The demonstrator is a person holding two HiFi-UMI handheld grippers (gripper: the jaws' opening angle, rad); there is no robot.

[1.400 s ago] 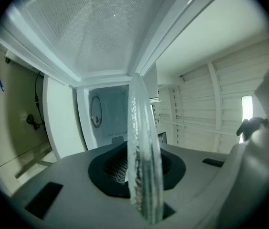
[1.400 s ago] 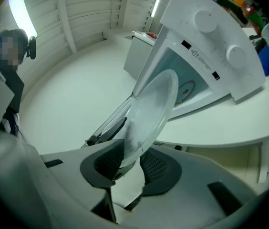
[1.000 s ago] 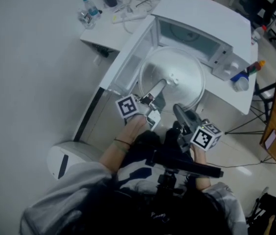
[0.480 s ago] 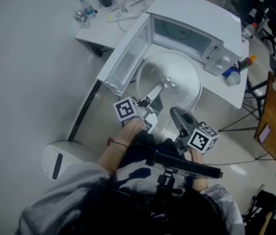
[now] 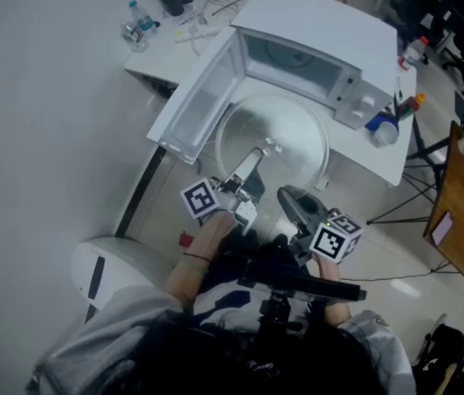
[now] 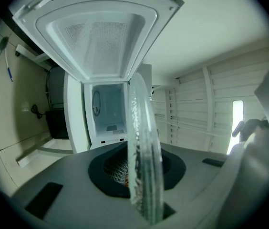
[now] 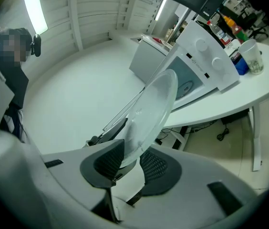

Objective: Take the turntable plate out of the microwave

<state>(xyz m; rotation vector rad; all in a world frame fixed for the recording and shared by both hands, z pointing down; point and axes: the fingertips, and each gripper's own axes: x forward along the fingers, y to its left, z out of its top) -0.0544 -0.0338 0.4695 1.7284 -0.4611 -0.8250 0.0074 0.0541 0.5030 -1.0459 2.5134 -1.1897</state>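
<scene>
Turntable plate [image 5: 275, 137] clamped by left claw [image 5: 253, 158] and right claw [image 5: 288, 194]; near rim hidden.

White table [image 5: 388, 163] on pale floor [image 5: 405, 253], wooden panel [image 5: 462, 220] at right.

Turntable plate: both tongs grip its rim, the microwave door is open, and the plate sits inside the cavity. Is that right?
Not quite. The turntable plate is outside the microwave, held in front of its cavity, as the head view shows. The rest holds: the left tongs and right tongs both grip its rim, and the door is open.
</scene>
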